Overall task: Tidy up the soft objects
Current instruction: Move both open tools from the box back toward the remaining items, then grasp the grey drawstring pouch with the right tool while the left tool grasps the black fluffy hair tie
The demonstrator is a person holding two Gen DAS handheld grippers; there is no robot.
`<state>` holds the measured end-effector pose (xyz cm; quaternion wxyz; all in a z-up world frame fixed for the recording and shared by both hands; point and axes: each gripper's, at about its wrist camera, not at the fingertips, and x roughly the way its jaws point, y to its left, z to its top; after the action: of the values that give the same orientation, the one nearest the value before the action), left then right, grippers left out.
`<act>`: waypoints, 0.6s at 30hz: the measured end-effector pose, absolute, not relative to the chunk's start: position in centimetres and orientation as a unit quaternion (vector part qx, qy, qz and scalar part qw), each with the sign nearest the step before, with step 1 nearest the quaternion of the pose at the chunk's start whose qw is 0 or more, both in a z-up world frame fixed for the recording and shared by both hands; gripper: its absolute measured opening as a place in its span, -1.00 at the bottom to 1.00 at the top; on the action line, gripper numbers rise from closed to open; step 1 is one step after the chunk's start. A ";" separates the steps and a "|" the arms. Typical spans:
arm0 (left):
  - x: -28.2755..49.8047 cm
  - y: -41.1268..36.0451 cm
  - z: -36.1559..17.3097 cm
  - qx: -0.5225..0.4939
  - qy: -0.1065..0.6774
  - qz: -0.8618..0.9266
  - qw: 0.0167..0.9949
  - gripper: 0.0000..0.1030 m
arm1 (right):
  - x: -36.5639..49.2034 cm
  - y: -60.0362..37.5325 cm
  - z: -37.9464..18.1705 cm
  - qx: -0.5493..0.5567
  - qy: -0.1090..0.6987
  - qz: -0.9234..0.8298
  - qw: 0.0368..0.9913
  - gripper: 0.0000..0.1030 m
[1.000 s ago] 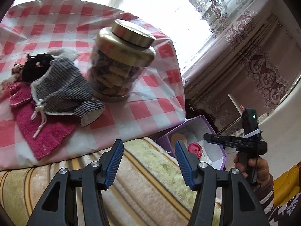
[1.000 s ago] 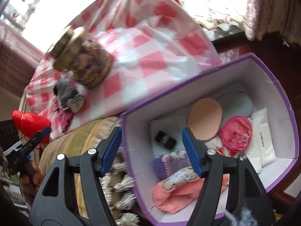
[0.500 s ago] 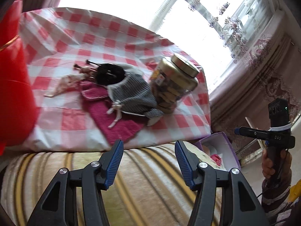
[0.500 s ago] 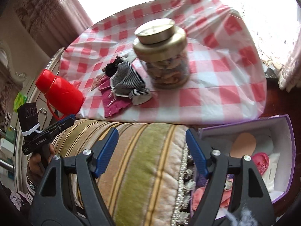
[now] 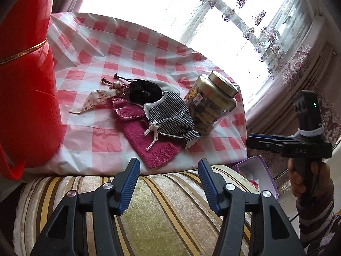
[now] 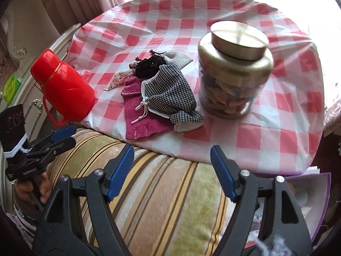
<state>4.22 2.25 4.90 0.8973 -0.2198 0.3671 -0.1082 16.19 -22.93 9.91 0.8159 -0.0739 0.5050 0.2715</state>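
Hovering over striped cushion (image 5: 162, 217), both tools spread wide and empty, short of the cloth pile on the table (image 5: 127, 49).

Risks, by judgement: red flask (image 5: 25, 81) and glass jar (image 6: 234, 74) flank the pile closely; a wide reach could knock either. Slick checked cover may slide if cloth is dragged. Checked pouch (image 6: 170, 93) overlaps pink knit (image 6: 140, 121), cords trailing, so one pinch may lift two. Left tool (image 5: 169, 176), right tool (image 6: 172, 162). Black tangle (image 5: 142, 90) and floral strip (image 5: 93, 100) lie behind. Purple box (image 5: 262, 170) sits below table edge.
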 end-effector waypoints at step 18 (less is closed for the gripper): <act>14.3 4.4 6.3 -0.219 0.381 -0.074 0.895 0.12 | 23.0 -13.9 6.8 -0.113 0.495 0.281 0.814 0.49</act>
<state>14.34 4.39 6.28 0.8953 -0.2186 0.3810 -0.0744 23.00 -13.92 6.79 0.8144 -0.1135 0.4949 0.2810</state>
